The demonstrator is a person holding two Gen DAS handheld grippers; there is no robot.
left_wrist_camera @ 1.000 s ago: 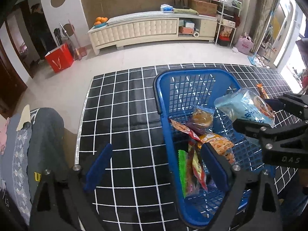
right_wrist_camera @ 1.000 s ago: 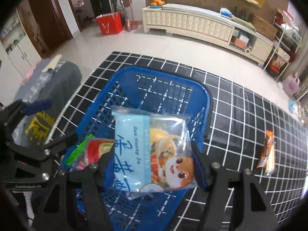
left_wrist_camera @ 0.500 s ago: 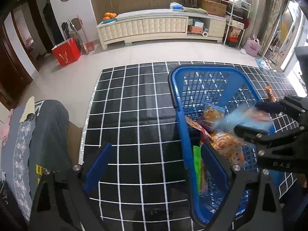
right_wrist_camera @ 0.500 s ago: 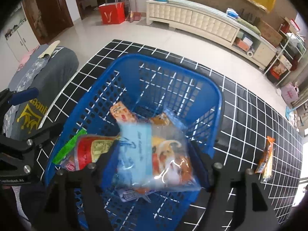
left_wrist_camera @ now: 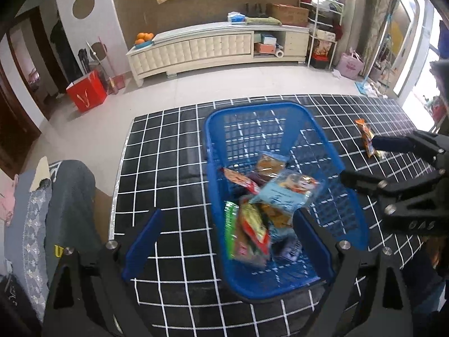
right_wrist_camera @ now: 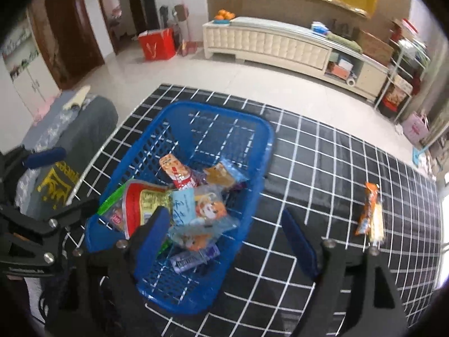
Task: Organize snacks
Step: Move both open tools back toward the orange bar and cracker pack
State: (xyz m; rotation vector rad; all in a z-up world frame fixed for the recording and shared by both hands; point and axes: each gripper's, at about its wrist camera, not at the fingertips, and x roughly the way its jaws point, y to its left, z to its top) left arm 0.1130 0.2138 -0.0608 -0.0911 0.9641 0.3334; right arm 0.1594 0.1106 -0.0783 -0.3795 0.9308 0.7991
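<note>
A blue plastic basket (left_wrist_camera: 291, 140) (right_wrist_camera: 213, 106) stands on a black mat with a white grid (left_wrist_camera: 168, 154). Several snack packets lie in it, and a light blue bag with a cartoon figure (left_wrist_camera: 283, 193) (right_wrist_camera: 196, 210) rests on top of the pile. My right gripper (right_wrist_camera: 224, 224) (left_wrist_camera: 370, 160) hangs open above the basket's right side with nothing between its blue pads. My left gripper (left_wrist_camera: 226, 221) (right_wrist_camera: 64, 181) is open and empty over the basket's near left edge. An orange snack packet (left_wrist_camera: 364, 137) (right_wrist_camera: 369, 210) lies on the mat to the right of the basket.
A seat draped in grey clothing (left_wrist_camera: 70, 210) (right_wrist_camera: 84, 123) borders the mat's left edge. Across the tiled floor stand a cream cabinet (left_wrist_camera: 210, 47), a red bag (left_wrist_camera: 87, 92) and a cluttered shelf rack (left_wrist_camera: 322, 28).
My right gripper let go of the light blue bag, which dropped onto the pile in the basket. Both grippers drew back and rose, so the basket looks farther off.
</note>
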